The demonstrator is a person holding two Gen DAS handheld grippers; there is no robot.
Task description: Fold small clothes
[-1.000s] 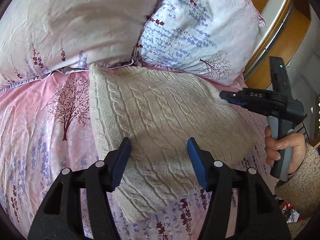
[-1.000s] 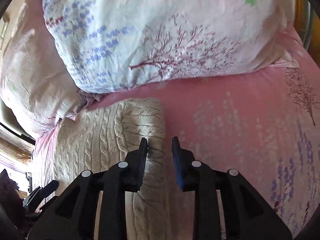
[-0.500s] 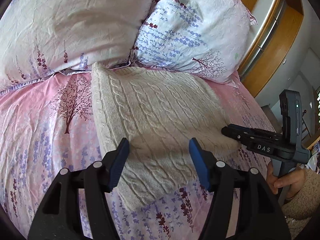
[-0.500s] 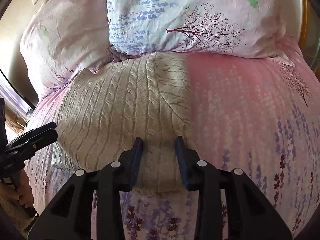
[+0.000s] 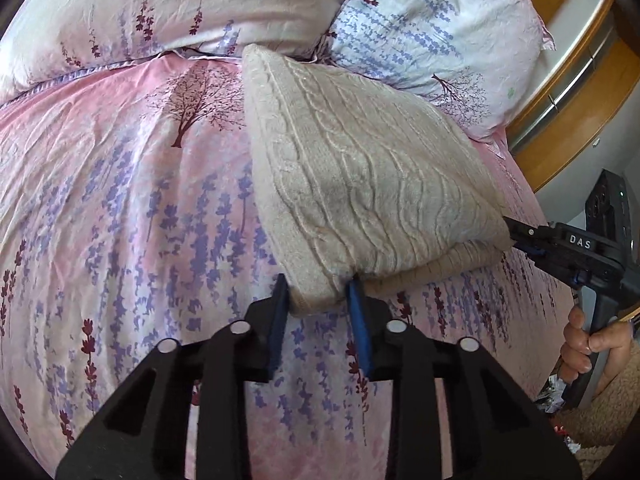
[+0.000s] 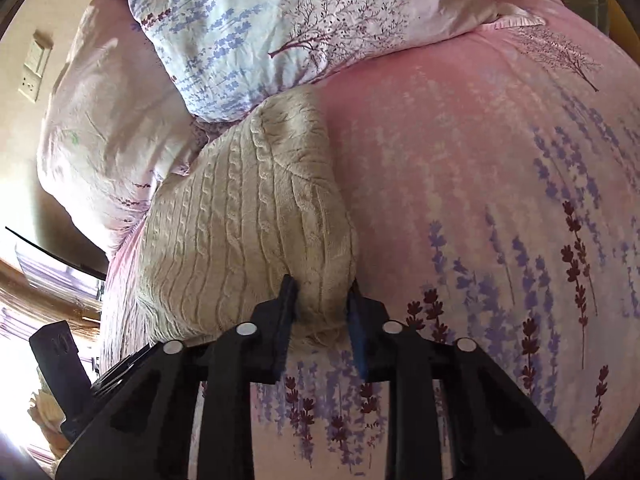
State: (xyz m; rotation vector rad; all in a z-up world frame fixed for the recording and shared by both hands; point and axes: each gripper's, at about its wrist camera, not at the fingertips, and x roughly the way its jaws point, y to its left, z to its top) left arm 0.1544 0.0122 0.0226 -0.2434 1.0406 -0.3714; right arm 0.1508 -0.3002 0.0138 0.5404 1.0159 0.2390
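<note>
A: Where is the garment sitting for you?

B: Your cream cable-knit sweater (image 5: pixel 360 184) lies folded on the pink floral bedspread (image 5: pixel 120 220), its far end pushed up against the two pillows. The pale pink pillow (image 5: pixel 168 12) is on the left in your left wrist view, the white pillow with lavender print (image 5: pixel 432 28) on the right.

A: And my left gripper?

B: Your left gripper (image 5: pixel 318 300) is clamped on the near corner of the sweater. The knit fills the gap between the two blue-padded fingers (image 5: pixel 359 312), and that corner is lifted a little off the bedspread, with a lower layer of the fold showing beneath it.

A: The right one?

B: Your right gripper (image 6: pixel 322 300) has the other near corner of the sweater (image 6: pixel 256 232) bunched between its fingers, so it is grasping the garment too. In the left wrist view you can see it from the side, its tip meeting the sweater's right corner and your right hand (image 5: pixel 588 344) around the handle.

A: Is the cloth raised there as well?

B: Probably slightly, but the fisheye bends that edge and I cannot tell for certain. A wooden headboard (image 5: pixel 568 92) stands behind the white pillow, and a wall socket plate (image 6: pixel 34 68) shows at the far left of the right wrist view.
</note>
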